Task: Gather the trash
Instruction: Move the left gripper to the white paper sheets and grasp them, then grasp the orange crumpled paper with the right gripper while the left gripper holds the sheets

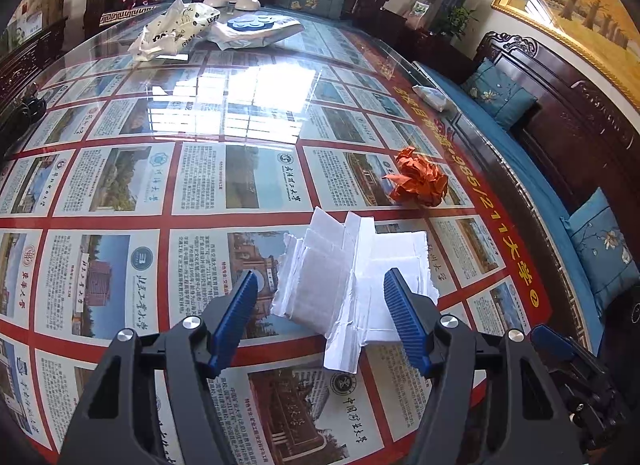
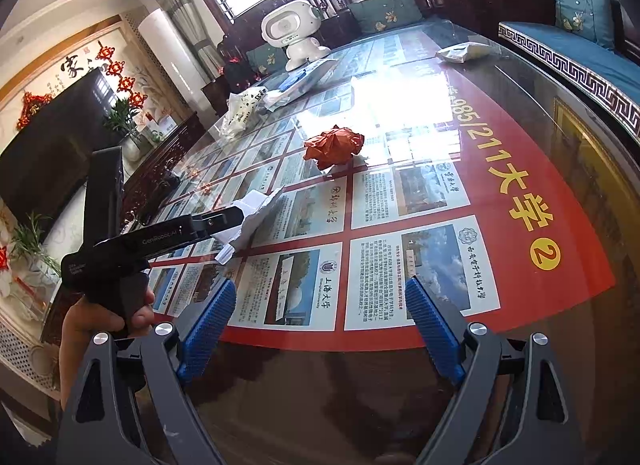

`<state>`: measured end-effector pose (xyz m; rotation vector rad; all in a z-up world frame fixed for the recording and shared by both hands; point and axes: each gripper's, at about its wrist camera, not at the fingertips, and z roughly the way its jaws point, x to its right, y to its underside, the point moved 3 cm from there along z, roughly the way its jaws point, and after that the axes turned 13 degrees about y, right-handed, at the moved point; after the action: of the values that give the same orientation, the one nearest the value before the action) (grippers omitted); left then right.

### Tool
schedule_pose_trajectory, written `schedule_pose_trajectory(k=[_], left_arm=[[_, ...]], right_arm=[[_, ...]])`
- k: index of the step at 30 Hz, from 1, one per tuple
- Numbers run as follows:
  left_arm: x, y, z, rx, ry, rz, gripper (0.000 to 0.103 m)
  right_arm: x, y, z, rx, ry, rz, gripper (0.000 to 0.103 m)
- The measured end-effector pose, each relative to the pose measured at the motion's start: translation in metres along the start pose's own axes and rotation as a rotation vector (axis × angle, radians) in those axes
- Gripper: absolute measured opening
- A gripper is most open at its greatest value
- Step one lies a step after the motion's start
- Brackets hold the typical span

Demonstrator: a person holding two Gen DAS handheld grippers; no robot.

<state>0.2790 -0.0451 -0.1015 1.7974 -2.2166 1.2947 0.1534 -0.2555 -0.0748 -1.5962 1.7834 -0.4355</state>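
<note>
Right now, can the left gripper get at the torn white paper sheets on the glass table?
Probably yes: the left gripper is open, with the torn white paper sheets already between its blue fingers. Nothing blocks it; the crumpled orange paper ball lies apart, farther on.

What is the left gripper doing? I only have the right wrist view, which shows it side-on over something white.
Observer: In the left wrist view the left gripper is open, its fingers straddling torn white paper lying on the table.
Operator: Is the paper centred between the fingers?
Observer: No. It sits nearer the right finger, which overlaps its edge in that view; the other finger is over bare table.
</note>
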Motion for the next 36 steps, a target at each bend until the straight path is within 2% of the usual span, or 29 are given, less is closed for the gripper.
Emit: schedule_pose_trajectory(k=[5,9,22,31,36], left_arm=[[0.0,-0.003,0.002,0.002,0.011,-0.015,0.064],[0.001,-0.004,0.006,-0.01,0.038,-0.019,0.042],[0.017,-0.004,0.013,-0.001,0.004,0.061,0.01],[0.018,-0.008,0.012,0.001,0.012,0.078,0.009],[0.009,-0.024,0.017,-0.001,0.015,0.047,0.009]], right_arm=[[0.001,-0.001,0.004,-0.002,0.0,0.002,0.084],[-0.001,-0.002,0.007,-0.003,0.005,-0.007,0.083],[-0.004,-0.012,0.02,-0.003,0.023,-0.011,0.08],[-0.016,-0.039,0.038,0.001,0.043,-0.039,0.08],[-0.022,-0.062,0.061,-0.019,0.093,-0.067,0.078]])
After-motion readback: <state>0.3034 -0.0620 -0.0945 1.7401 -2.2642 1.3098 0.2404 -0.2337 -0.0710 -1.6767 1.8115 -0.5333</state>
